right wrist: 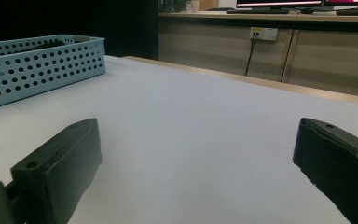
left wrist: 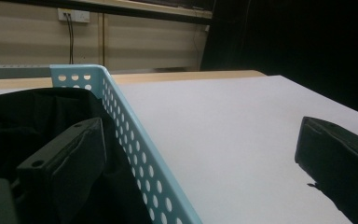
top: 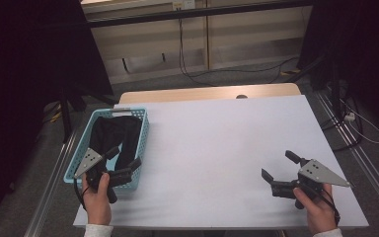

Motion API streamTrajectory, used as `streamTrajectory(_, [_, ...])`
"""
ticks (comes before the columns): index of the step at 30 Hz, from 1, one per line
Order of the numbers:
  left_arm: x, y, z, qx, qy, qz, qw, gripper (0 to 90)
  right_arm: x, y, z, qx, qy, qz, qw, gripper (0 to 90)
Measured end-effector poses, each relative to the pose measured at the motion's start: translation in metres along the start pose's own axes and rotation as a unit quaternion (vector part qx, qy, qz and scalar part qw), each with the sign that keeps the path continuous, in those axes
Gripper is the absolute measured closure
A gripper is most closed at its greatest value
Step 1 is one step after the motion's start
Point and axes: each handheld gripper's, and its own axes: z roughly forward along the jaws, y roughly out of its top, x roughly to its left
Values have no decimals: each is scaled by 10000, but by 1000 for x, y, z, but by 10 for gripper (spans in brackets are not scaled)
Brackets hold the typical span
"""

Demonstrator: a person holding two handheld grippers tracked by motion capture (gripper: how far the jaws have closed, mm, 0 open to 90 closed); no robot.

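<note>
A light blue perforated basket (top: 144,132) stands at the table's left side with a black cloth (top: 114,134) lying inside it. My left gripper (top: 124,158) is open and straddles the basket's near right wall. In the left gripper view its left jaw hangs over the black cloth (left wrist: 28,116) and its right jaw over the white tabletop, with the basket wall (left wrist: 140,154) between them. My right gripper (top: 278,165) is open with nothing in it, low over the table's near right part. The right gripper view has the basket (right wrist: 42,65) far off to the left of the gripper (right wrist: 196,135).
A white sheet (top: 217,143) covers the table, with a wooden strip (top: 207,93) along the far edge. Cables (top: 192,74) run over the floor behind. Dark curtains and stands flank both sides. A wall socket (right wrist: 263,33) sits beyond the table.
</note>
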Motion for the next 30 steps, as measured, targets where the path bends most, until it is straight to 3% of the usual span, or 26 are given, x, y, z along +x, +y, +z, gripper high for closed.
streamTrajectory(28, [-1, 9, 0, 16, -21, -55, 10000, 19, 0, -3, -1, 122, 84, 61, 9999, 9])
streamTrajectory(30, [-2, 11, 0, -11, -58, -136, 9999, 19, -1, -3, -2, 106, 67, 107, 9999, 10])
